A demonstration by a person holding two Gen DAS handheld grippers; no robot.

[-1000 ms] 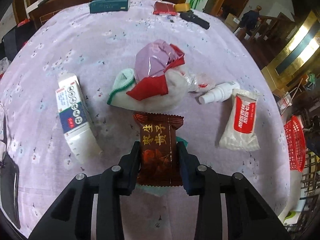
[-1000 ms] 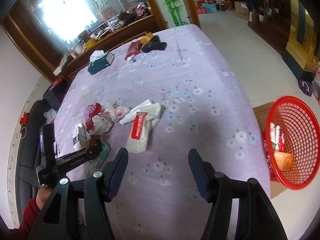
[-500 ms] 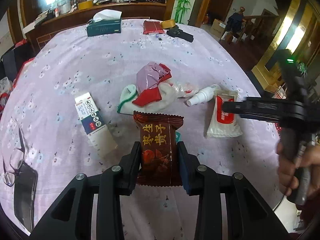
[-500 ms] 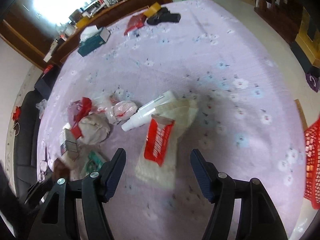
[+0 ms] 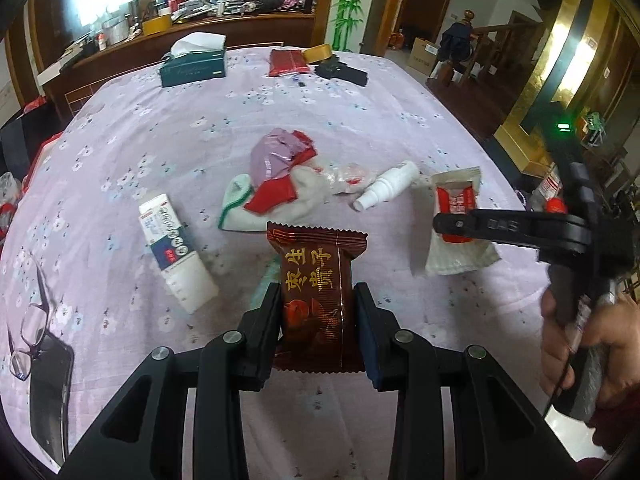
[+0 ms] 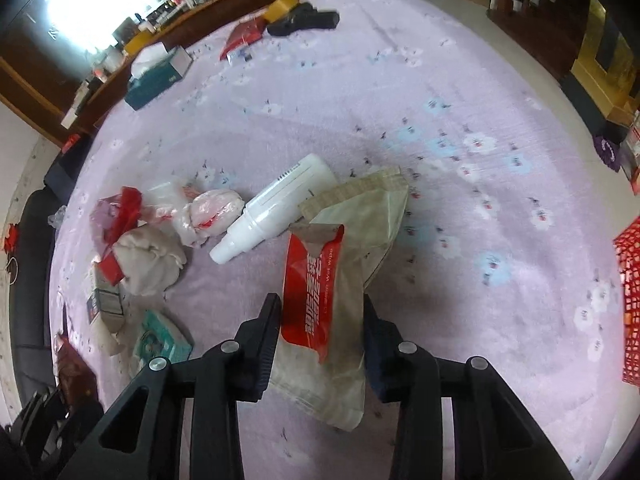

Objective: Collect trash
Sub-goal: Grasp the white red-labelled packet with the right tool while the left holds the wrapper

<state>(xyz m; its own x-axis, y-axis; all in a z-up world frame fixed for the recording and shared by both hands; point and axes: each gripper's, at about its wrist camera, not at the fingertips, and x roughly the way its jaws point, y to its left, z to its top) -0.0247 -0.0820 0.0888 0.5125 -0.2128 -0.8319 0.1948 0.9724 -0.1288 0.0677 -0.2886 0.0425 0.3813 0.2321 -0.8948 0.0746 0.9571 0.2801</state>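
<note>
My left gripper is shut on a brown snack wrapper with gold characters, held above the purple tablecloth. My right gripper has closed its jaws on a white wet-wipe pack with a red label, which lies on the cloth; it also shows in the left wrist view under the right gripper's finger. A white spray bottle lies just beyond the pack. A crumpled pile of red, purple and white wrappers and a small medicine box lie nearby.
A red mesh basket stands past the table's right edge. A teal packet lies near the box. A tissue box, red pouch and black object sit at the far end. Glasses on a phone lie left.
My right gripper moved forward and down over the wet-wipe pack and closed on it. My left gripper rose with the snack wrapper and pulled back a little.
</note>
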